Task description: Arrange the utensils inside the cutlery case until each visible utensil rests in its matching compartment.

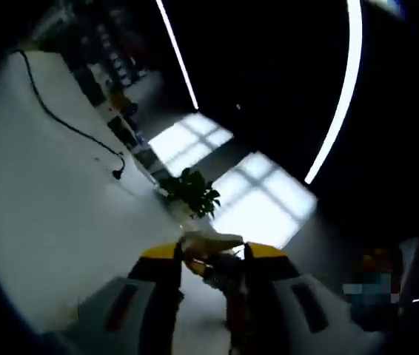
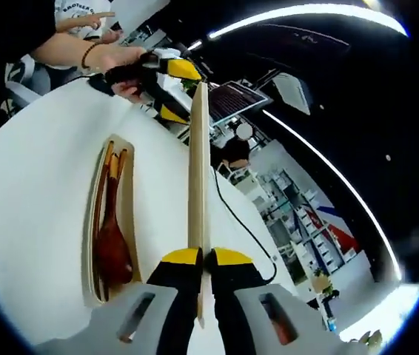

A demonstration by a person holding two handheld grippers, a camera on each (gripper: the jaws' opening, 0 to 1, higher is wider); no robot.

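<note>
- The right gripper (image 2: 202,259), yellow-tipped, has its jaws clamped on a long pale wooden lid (image 2: 198,185) held on edge above the white table (image 2: 32,214).
- Just left of it, the shallow wooden cutlery case (image 2: 128,214) holds a dark wooden spoon (image 2: 111,237).
- At the table's far side, a hand (image 2: 113,59) holds the left gripper (image 1: 213,259); its jaws stand slightly apart.

The left gripper (image 1: 213,270) is rising from the bottom of the frame, fingers (image 1: 161,285) parted, over the white counter (image 1: 54,214); a black cable (image 1: 69,126) is trailing across upper left, a potted plant (image 1: 192,192) sitting at centre.
</note>
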